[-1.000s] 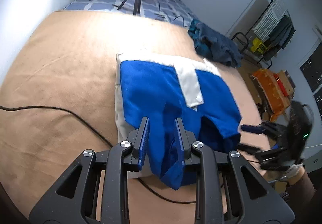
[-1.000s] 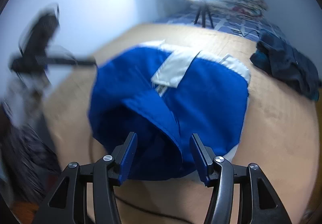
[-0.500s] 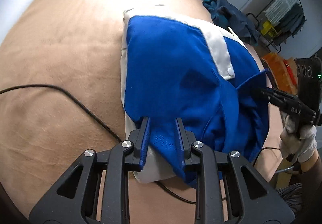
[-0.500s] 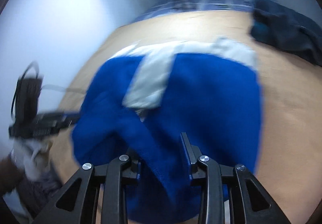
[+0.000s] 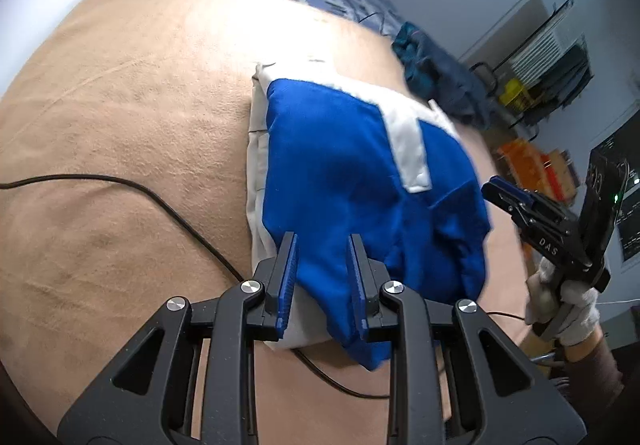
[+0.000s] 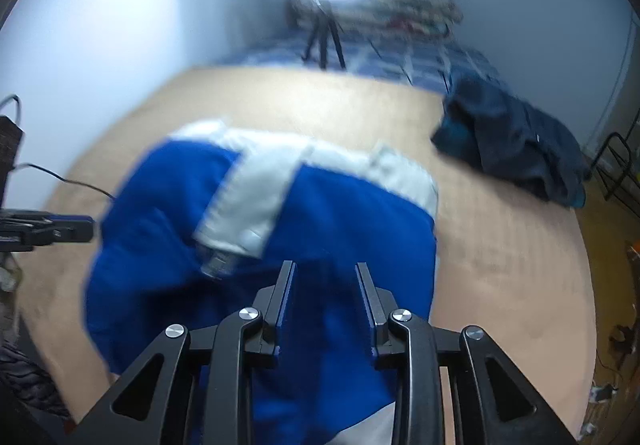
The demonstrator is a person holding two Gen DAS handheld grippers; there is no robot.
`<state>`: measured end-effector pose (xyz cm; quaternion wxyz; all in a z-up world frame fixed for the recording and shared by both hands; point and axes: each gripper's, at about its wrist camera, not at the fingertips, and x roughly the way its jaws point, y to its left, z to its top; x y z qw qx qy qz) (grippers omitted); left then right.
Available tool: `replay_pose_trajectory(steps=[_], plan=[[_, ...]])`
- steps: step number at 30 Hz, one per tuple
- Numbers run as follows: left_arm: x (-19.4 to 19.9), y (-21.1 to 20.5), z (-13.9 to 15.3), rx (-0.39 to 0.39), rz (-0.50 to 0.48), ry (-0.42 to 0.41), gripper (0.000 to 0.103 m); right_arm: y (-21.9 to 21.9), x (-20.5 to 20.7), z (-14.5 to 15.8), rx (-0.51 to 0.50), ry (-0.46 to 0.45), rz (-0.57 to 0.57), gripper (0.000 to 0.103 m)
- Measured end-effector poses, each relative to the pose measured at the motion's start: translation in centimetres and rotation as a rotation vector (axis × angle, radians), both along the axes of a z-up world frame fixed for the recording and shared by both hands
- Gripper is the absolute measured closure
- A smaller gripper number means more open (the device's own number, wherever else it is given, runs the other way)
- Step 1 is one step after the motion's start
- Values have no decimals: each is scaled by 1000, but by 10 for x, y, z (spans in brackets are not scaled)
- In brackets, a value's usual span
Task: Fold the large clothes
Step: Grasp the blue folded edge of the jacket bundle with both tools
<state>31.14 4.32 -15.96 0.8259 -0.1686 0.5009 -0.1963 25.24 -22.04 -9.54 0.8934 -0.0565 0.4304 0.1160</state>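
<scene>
Blue-and-white fabric garment (image 5: 352, 181), folded to a compact bundle on the tan blanket-covered surface (image 5: 120, 117). Left of the garment, a black cable (image 5: 132, 185) runs under its near edge. At that near edge the left gripper (image 5: 322, 277) holds blue cloth between partly parted jaws, as it did a second ago. Right of the garment, the right gripper (image 5: 494, 191), half a second ago reaching into the cloth, now stands clear beside it; its own view shows the jaws apart, no cloth visibly pinched. Judgement: right-hand fold released; smoothing or final fold remains.
</scene>
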Motion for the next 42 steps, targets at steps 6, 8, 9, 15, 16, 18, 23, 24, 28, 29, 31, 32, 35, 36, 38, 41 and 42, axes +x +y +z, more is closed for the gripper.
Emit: replay_pose_trajectory(steps=[6, 8, 9, 15, 16, 18, 23, 24, 28, 29, 31, 32, 35, 36, 38, 41, 42], plan=[[-18, 2, -2, -64, -32, 25, 80, 36, -5, 12, 111, 30, 141, 73], [-22, -5, -1, -37, -59, 7, 80, 47, -6, 3, 98, 47, 160, 73], [-24, -9, 2, -27, -67, -8, 80, 50, -6, -2, 94, 60, 160, 73], [-13, -40, 16, 4, -137, -93, 80, 28, 12, -11, 96, 58, 71, 73], [-9, -46, 18, 27, -147, -103, 80, 23, 14, -10, 90, 56, 49, 73], [7, -57, 31, 95, -169, -151, 80, 14, 19, -8, 91, 53, 17, 73], [65, -56, 55, 95, -137, -202, 80, -21, 46, 19, 203, -3, -55, 73], [77, -55, 55, 86, -130, -193, 80, -26, 56, 23, 222, -3, -64, 73], [116, -56, 35, 101, -115, -170, 80, -31, 87, 16, 207, 12, -55, 74], [123, -57, 24, 120, -117, -157, 80, -31, 93, 9, 201, 29, -48, 74], [132, -59, 4, 155, -122, -118, 80, -34, 104, -11, 177, 74, -45, 74], [135, -59, -8, 166, -129, -97, 80, -36, 108, -20, 158, 91, -51, 74], [137, -54, -42, 171, -152, -75, 80, -48, 120, -51, 117, 146, -87, 77], [136, -54, -50, 170, -156, -69, 80, -51, 123, -63, 101, 167, -97, 78], [135, -51, -60, 144, -149, -81, 80, -55, 122, -77, 113, 172, -103, 77], [137, -42, -49, 110, -142, -55, 80, -51, 120, -73, 75, 166, -95, 77], [136, -36, -41, 93, -125, -53, 80, -55, 119, -67, 102, 171, -111, 77]])
